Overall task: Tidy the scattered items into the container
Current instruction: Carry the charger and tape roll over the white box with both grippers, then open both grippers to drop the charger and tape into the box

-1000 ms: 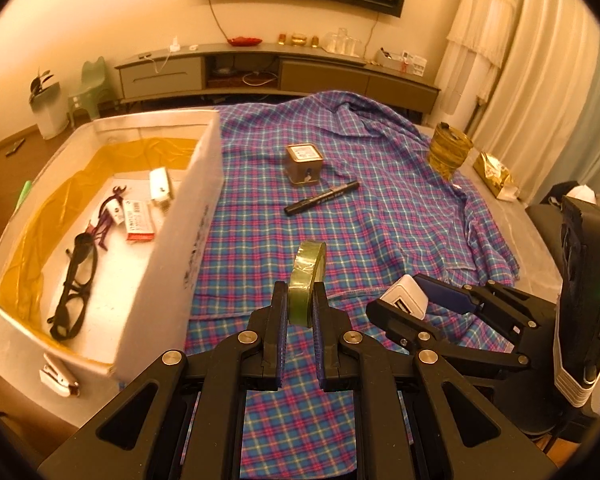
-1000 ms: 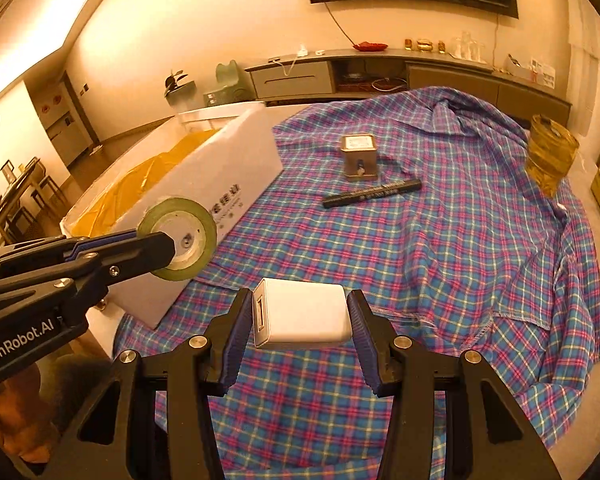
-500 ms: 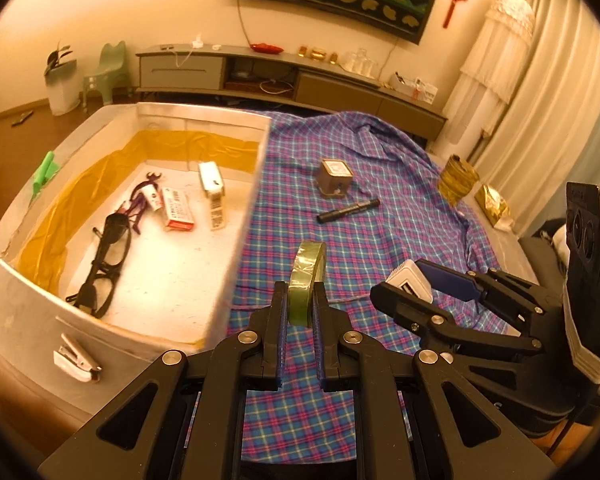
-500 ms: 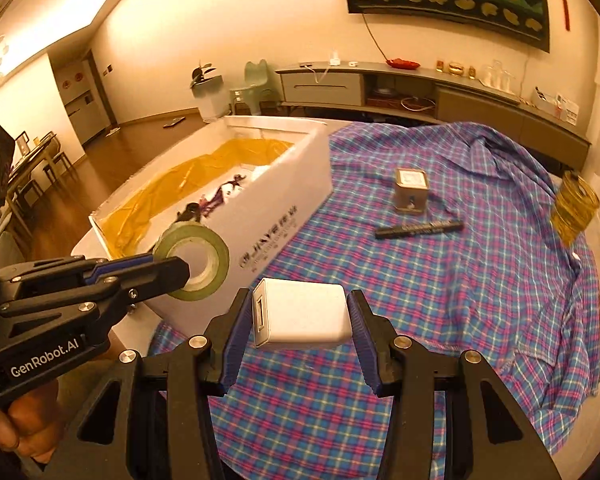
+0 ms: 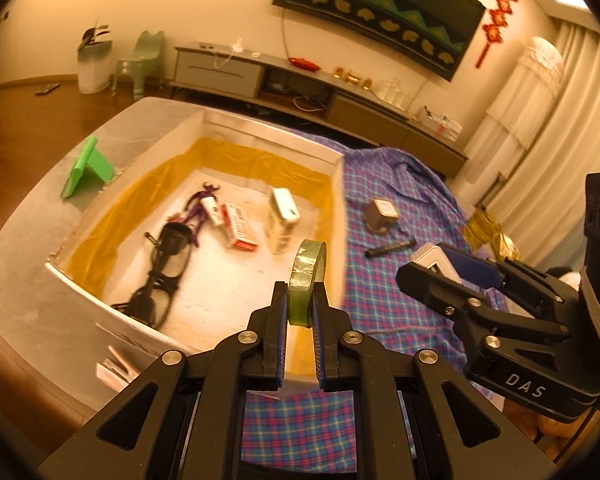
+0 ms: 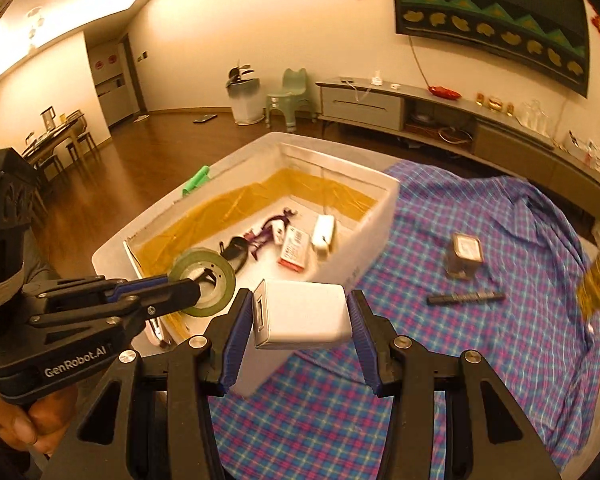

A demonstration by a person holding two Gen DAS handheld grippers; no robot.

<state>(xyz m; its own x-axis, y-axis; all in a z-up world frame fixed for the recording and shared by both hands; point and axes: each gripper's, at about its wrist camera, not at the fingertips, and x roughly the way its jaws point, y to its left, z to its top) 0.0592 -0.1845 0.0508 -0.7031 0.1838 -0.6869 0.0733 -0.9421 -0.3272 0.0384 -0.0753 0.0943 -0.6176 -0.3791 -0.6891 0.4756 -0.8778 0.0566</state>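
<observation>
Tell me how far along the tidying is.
Partway. Glasses and small packets already lie in the white box. The left claw holds a tape roll, the right claw a white charger. A marker and a small jar remain on the plaid cloth.

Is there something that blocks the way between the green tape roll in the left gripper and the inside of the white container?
Nothing visible does. The left gripper holds the tape roll at the open container. The floor directly beyond it is bare; glasses lie further left.
</observation>
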